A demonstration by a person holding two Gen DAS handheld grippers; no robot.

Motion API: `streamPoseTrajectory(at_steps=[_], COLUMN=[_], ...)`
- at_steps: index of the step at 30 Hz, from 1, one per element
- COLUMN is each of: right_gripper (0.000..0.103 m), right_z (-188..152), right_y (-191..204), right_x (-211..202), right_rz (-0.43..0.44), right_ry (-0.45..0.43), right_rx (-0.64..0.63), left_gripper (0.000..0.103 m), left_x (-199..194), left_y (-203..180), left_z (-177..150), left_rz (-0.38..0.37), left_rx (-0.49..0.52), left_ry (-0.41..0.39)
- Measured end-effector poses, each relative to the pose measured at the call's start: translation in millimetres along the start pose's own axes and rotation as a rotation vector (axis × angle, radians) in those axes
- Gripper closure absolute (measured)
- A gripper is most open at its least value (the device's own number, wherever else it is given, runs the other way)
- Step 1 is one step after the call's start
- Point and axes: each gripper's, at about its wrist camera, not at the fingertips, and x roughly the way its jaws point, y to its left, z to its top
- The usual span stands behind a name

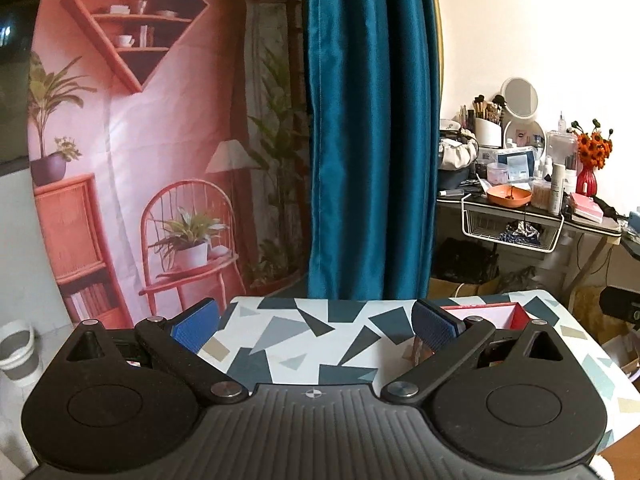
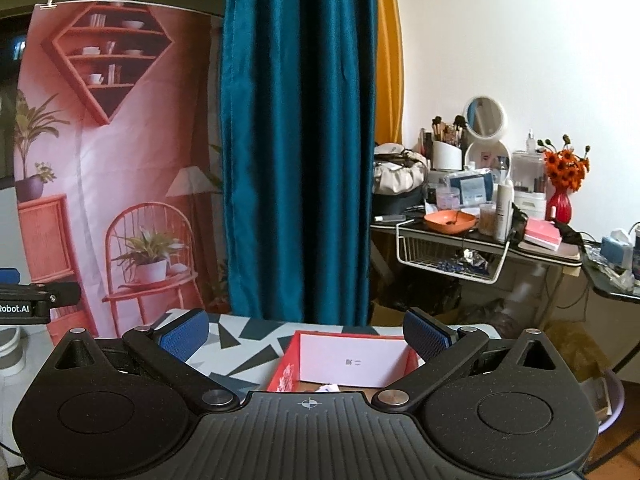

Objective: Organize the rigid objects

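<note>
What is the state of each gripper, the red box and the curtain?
left gripper: open, holds nothing.
right gripper: open, holds nothing.
red box: open, no lid on, on the patterned table.
teal curtain: bunched together, hanging.

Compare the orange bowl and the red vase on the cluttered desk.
The orange bowl is low, wide and open; the red vase is tall, narrow and upright. The bowl holds something small and dark, while the vase holds orange flowers. The bowl sits near the desk's front edge, the vase further back. Both are warm-coloured.
</note>
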Motion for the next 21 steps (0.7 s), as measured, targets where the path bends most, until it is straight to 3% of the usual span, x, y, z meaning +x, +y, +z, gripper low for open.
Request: streamPoseTrajectory(at_steps=[21], right_gripper=[0.000], right_z=[-5.9], right_y=[-4.4], right_x=[7.6], right_rz=[-0.018], right_ry=[0.037], right_rx=[0.016], left_gripper=[0.000], left_x=[-1.6], left_y=[6.3], left_z=[-4.3], left_rz=[0.036], left_rx=[-0.033], left_ry=[0.004])
